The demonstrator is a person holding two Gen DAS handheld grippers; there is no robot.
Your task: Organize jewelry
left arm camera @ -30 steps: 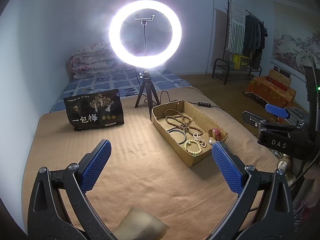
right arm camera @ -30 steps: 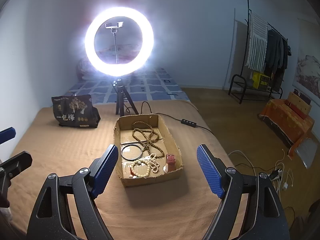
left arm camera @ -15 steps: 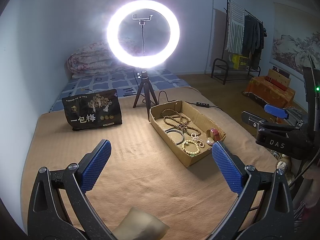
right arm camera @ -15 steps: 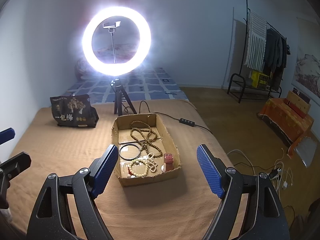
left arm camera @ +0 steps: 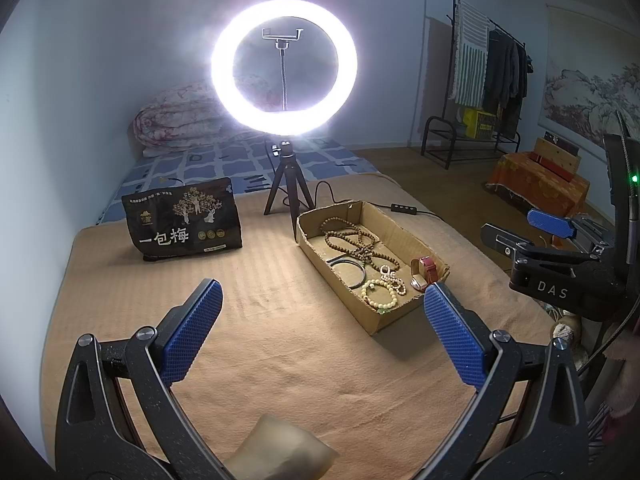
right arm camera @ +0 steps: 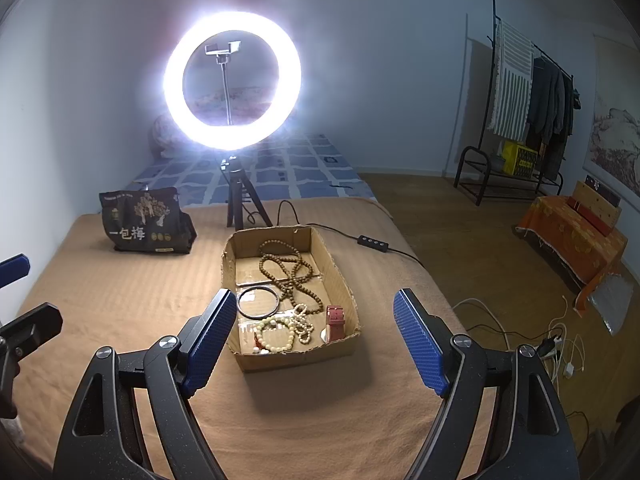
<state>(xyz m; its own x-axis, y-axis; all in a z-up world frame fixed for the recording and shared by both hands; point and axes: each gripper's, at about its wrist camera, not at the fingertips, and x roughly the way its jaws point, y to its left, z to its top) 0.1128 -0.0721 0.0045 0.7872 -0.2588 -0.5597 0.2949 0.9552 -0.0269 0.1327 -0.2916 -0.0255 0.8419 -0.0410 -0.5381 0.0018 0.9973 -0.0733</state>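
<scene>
A shallow cardboard box (right arm camera: pixel 340 280) lies on the tan bed cover and also shows in the left wrist view (left arm camera: pixel 400 236). It holds a long brown bead necklace (right arm camera: pixel 288 268), a black bangle (right arm camera: pixel 258 302), a pale bead bracelet (right arm camera: pixel 276 334), a small pearl strand (right arm camera: pixel 302 320) and a red-strapped watch (right arm camera: pixel 335 322). My right gripper (right arm camera: pixel 316 340) is open and empty, just in front of the box. My left gripper (left arm camera: pixel 320 322) is open and empty, to the left of the box.
A lit ring light on a small tripod (right arm camera: pixel 240 204) stands behind the box, its cable and switch (right arm camera: pixel 372 242) trailing right. A black snack bag (right arm camera: pixel 146 222) stands at the back left. A tan pouch (left arm camera: pixel 280 452) lies under the left gripper. The bed edge drops at right.
Both grippers have drifted slightly back from the box, which looks a little farther away. Both jaws stay open and nothing was picked up.
</scene>
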